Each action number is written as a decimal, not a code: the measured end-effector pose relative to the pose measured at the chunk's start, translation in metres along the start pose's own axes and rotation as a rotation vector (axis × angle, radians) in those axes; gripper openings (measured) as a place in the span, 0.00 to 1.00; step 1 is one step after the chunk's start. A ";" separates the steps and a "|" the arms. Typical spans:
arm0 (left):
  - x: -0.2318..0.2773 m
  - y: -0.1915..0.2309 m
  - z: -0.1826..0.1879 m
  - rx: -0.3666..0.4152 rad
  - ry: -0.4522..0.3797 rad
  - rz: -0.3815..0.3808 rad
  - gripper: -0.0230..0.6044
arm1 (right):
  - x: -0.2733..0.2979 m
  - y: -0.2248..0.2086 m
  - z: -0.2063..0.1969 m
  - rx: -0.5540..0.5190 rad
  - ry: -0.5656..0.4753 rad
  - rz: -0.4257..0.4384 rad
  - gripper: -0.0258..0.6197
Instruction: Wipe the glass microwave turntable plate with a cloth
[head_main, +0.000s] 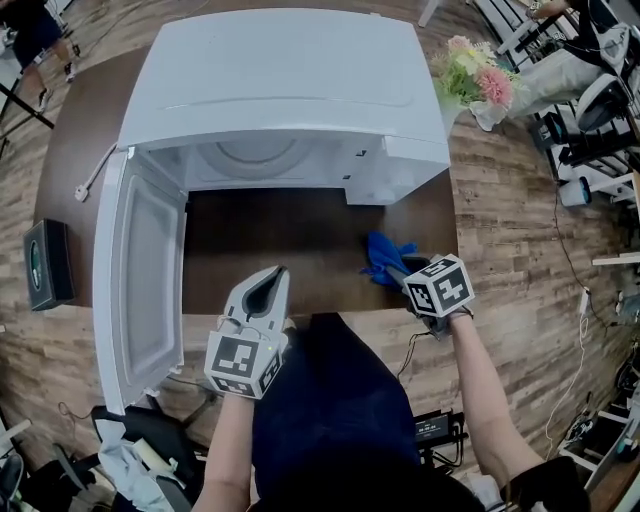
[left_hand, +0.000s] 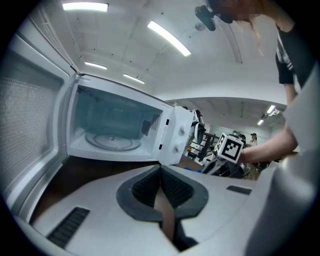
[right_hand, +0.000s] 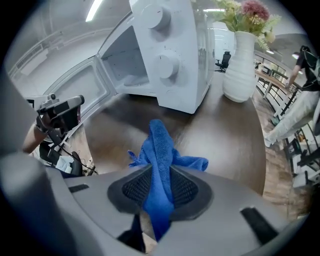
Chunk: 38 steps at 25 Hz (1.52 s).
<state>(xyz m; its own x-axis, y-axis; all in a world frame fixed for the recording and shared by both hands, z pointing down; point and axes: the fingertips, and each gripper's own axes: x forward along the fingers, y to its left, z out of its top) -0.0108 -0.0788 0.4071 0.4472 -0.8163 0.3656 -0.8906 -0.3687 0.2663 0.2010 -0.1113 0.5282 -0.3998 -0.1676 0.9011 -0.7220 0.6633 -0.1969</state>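
Note:
A white microwave (head_main: 280, 90) stands on the dark table with its door (head_main: 140, 280) swung open to the left. Inside it lies the glass turntable plate (left_hand: 112, 141), also glimpsed from above (head_main: 255, 152). A blue cloth (right_hand: 159, 150) lies on the table right of the microwave's front (head_main: 385, 257). My right gripper (right_hand: 159, 192) points steeply down and is shut on the cloth, whose fold runs between the pads. My left gripper (left_hand: 161, 192) hovers in front of the oven opening, shut with nothing in it.
A vase of pink flowers (head_main: 478, 85) stands at the table's right back corner (right_hand: 241, 70). A black box (head_main: 47, 262) sits at the table's left edge. The power plug (head_main: 82, 192) lies left of the microwave. Chairs and cables surround the table.

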 end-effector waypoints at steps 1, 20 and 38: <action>-0.002 -0.001 0.000 0.001 -0.003 0.002 0.05 | 0.000 0.000 0.000 0.000 0.000 -0.001 0.17; -0.041 0.039 0.037 0.002 -0.132 0.119 0.05 | -0.035 0.111 0.146 -0.165 -0.403 -0.057 0.16; -0.016 0.107 0.021 0.013 -0.252 0.281 0.05 | 0.017 0.168 0.317 -0.515 -0.699 -0.119 0.16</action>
<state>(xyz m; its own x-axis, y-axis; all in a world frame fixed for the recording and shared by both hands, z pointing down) -0.1152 -0.1147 0.4107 0.1520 -0.9697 0.1914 -0.9774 -0.1186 0.1752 -0.1059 -0.2337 0.3877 -0.7147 -0.5532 0.4280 -0.5034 0.8317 0.2343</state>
